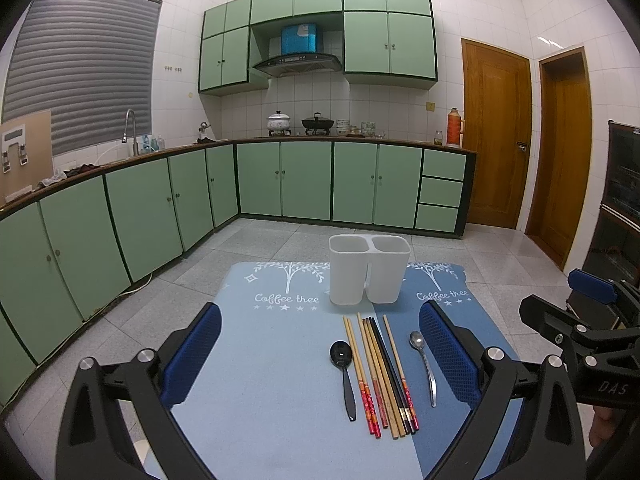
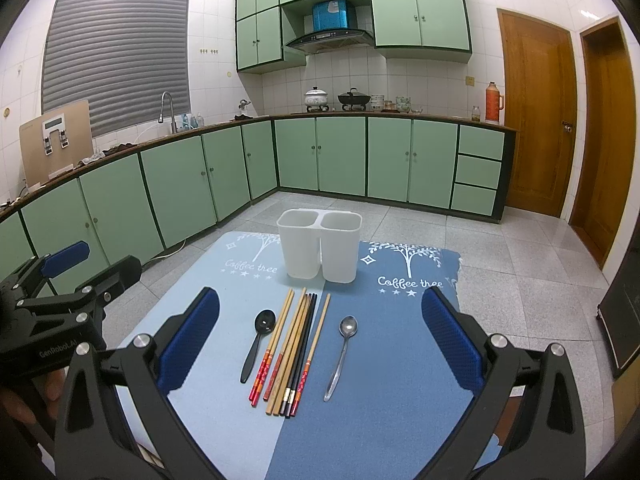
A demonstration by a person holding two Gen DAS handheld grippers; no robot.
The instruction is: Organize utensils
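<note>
A white two-compartment utensil holder stands empty at the far side of a blue mat. In front of it lie a black spoon, several chopsticks side by side, and a silver spoon. My left gripper is open and empty, hovering above the mat near the utensils. My right gripper is open and empty, above the same utensils. Each gripper shows at the edge of the other's view.
The mat lies on a low surface above a grey tiled floor. Green cabinets line the left and back walls, with wooden doors at the right.
</note>
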